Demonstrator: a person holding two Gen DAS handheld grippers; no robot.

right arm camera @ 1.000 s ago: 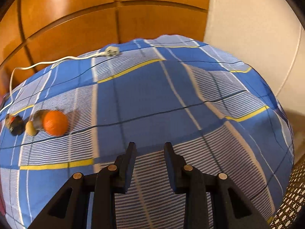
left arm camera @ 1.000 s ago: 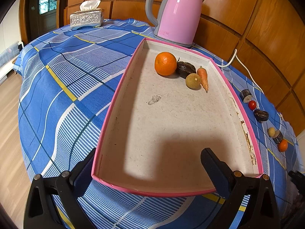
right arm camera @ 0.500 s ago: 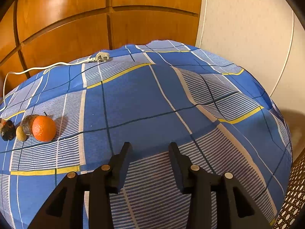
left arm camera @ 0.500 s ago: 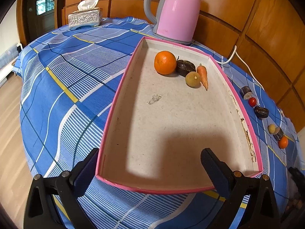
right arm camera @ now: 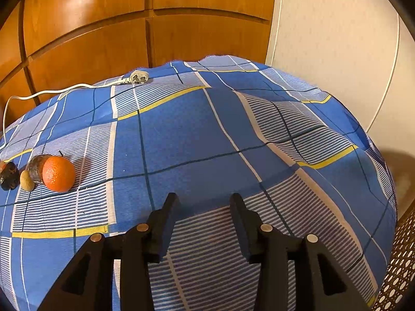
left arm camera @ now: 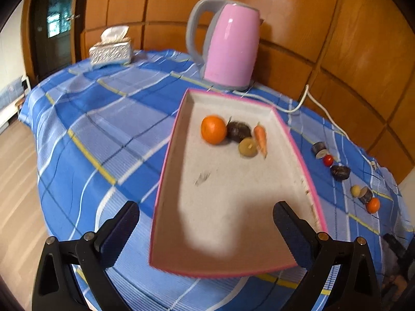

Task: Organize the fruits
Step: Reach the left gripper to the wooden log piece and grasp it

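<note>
Left hand-held gripper (left arm camera: 206, 216) hovers with fingers spread wide over the near end of the pink tray (left arm camera: 166, 155), empty; right hand-held gripper (right arm camera: 205, 207) (also empty) stands partly open above the tabletop (right arm camera: 181, 134). An orange (left arm camera: 213, 129), dark fruit (left arm camera: 238, 131), carrot (left arm camera: 260, 137) sit in the tray; another orange (right arm camera: 58, 173) lies outside

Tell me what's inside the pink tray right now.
Inside the pink tray, toward its far end: an orange, a dark fruit, a small carrot and a yellowish-green fruit. The right finger covers the near corner.
</note>
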